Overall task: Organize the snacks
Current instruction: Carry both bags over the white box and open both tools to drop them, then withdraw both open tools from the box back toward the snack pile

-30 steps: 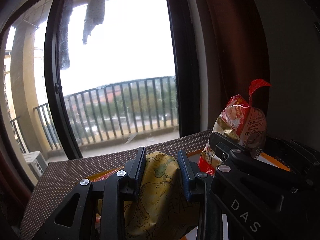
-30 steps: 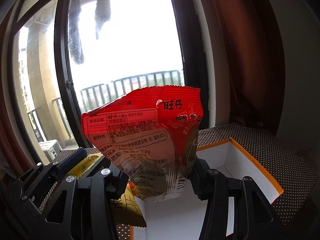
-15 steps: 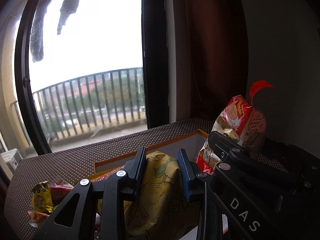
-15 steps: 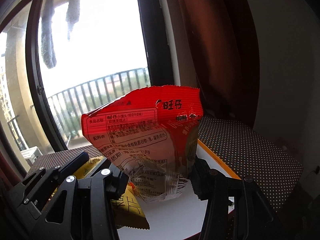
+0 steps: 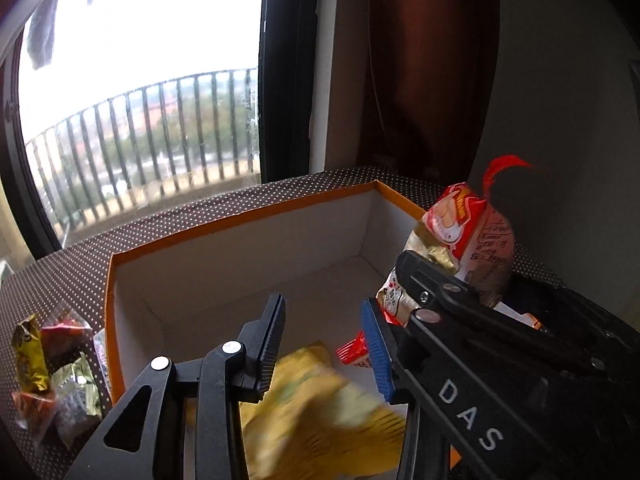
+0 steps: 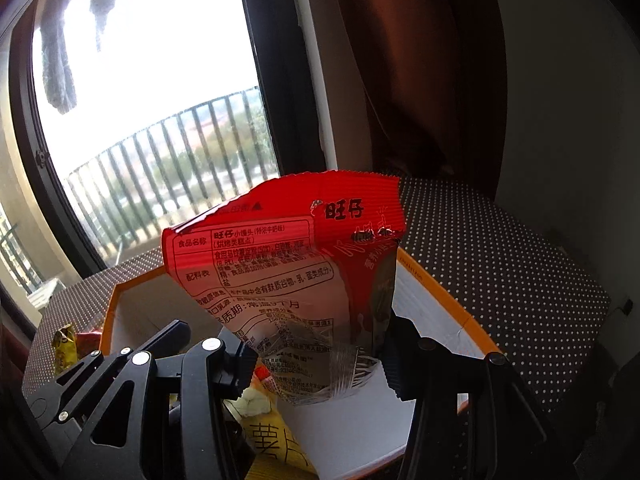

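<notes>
Two grippers over the orange-rimmed box [image 5: 240, 216]: left gripper [image 5: 326, 344], jaws just opening, drops the blurred yellow bag [image 5: 320, 412] at lower centre, while right gripper [image 6: 320, 364] pinches the red bag [image 6: 288, 272], whose slick crinkled base may slip free outside the rim.

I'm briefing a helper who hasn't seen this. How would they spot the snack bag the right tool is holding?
Find the orange-rimmed white box on the dotted cloth by the window. Above it, the right tool clamps a red bag upright by its clear bottom end. Unlike the yellow bag lying below, it is red with printed text panels.
</notes>
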